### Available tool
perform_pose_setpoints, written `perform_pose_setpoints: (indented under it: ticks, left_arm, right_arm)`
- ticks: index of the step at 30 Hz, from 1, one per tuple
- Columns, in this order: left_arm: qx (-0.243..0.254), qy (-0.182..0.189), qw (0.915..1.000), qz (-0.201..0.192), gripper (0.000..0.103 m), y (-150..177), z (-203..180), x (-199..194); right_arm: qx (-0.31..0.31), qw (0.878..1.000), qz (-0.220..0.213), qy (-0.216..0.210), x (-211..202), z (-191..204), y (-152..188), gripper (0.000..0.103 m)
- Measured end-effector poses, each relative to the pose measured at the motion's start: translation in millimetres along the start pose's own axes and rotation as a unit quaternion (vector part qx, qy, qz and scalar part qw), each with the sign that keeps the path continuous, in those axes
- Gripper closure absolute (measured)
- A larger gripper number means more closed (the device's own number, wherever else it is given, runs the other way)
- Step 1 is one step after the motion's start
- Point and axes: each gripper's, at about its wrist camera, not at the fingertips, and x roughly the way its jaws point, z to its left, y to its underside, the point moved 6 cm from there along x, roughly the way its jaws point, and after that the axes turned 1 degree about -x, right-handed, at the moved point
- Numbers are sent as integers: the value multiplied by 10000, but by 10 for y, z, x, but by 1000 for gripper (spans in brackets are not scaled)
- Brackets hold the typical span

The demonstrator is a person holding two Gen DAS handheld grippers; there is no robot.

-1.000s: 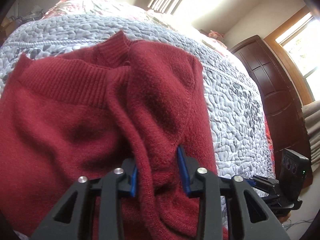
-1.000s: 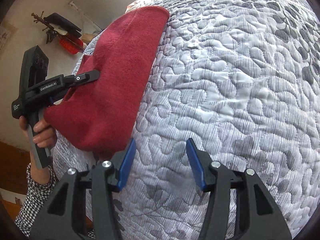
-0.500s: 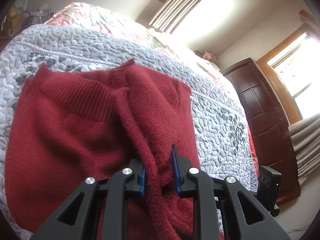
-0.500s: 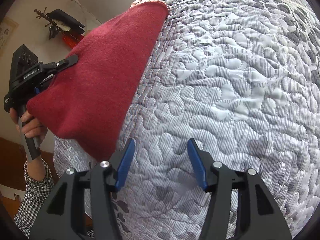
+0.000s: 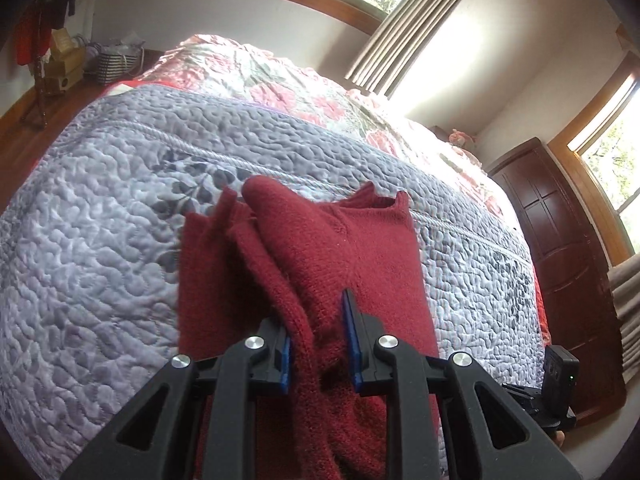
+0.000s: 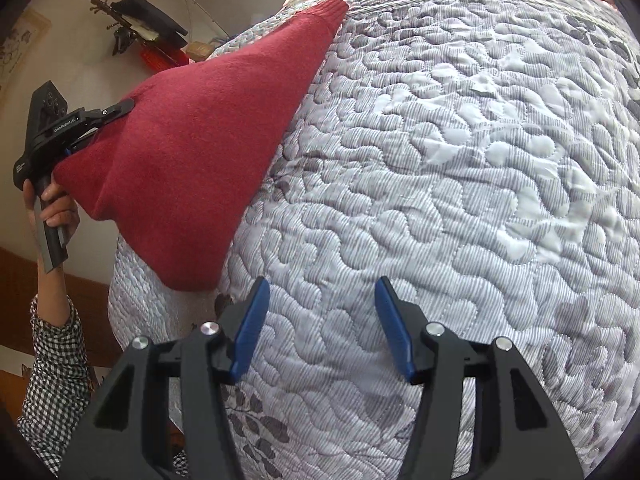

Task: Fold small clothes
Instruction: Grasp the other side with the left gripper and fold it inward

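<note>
A dark red knitted sweater (image 5: 360, 256) lies lengthwise on the grey quilted bedspread (image 5: 104, 240), its ribbed collar end farthest from me. My left gripper (image 5: 318, 344) is shut on a bunched fold of its near edge, which sits between the blue pads. In the right wrist view the same sweater (image 6: 192, 132) is pulled up off the bed into a taut slope, with the left gripper (image 6: 100, 124) holding its raised end and a hand (image 6: 56, 208) on the handle. My right gripper (image 6: 320, 320) hangs open over the bare quilt (image 6: 460, 160), to the right of the sweater and apart from it.
A floral cover (image 5: 256, 80) lies over the far end of the bed. A dark wooden wardrobe (image 5: 560, 240) stands to the right, with curtains (image 5: 404, 24) and windows behind. A coat stand (image 6: 120, 24) and a checked sleeve (image 6: 56, 360) are at the bed's left side.
My left gripper closed on the sweater's fold, then rose and drew back, lifting that end off the bed. The right gripper stayed open and hardly moved.
</note>
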Motion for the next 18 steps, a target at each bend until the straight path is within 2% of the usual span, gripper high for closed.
perform_pose_setpoints:
  ticks: [4, 13, 16, 18]
  left_arm:
    - [-12, -70, 9999, 106, 82, 31, 278, 11]
    - [10, -283, 9984, 490, 79, 297, 566, 464]
    - [-16, -270, 9984, 505, 76, 344, 607, 481]
    - [46, -309, 9982, 508, 69, 364, 593, 415]
  right_arm:
    - [-73, 10000, 56, 17, 88, 84, -21, 47]
    - [-246, 9995, 166, 118, 244, 212, -55, 47]
    - [-231, 9995, 172, 163, 305, 230, -81, 47]
    - [-213, 9994, 174, 192, 348, 246, -97, 47]
